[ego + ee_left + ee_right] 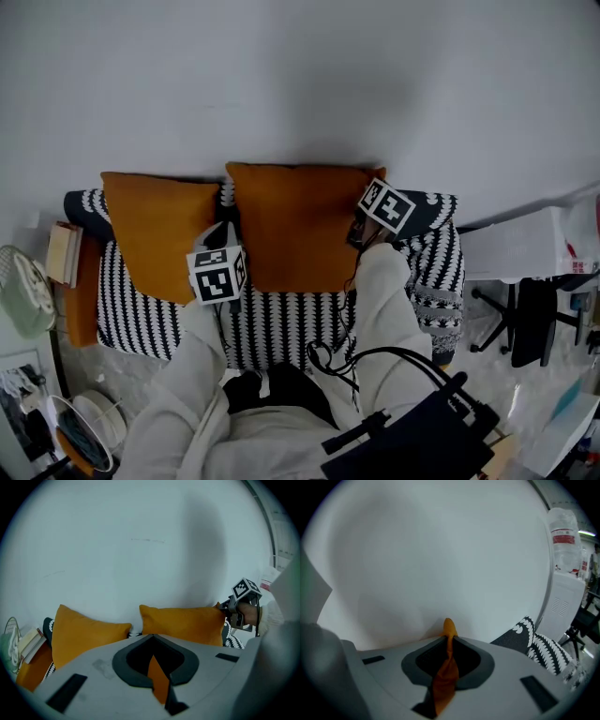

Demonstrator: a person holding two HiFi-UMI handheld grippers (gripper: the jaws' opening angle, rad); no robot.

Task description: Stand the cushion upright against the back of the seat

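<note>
An orange cushion [300, 225] stands upright against the wall at the back of a black-and-white patterned sofa [281, 323]. My left gripper [228, 236] is shut on that cushion's left edge, and a strip of orange fabric shows between its jaws in the left gripper view [159, 677]. My right gripper [361, 230] is shut on the cushion's top right corner, which pokes up past its jaws in the right gripper view [446, 665]. The left gripper view also shows the cushion [183, 624] with the right gripper [236, 609] at its far corner.
A second orange cushion [155, 234] leans at the sofa's left end. Books [64, 253] and a fan [23, 291] sit left of the sofa. A white cabinet [511, 248] and an office chair [525, 319] stand to the right. A black bag [412, 431] hangs near me.
</note>
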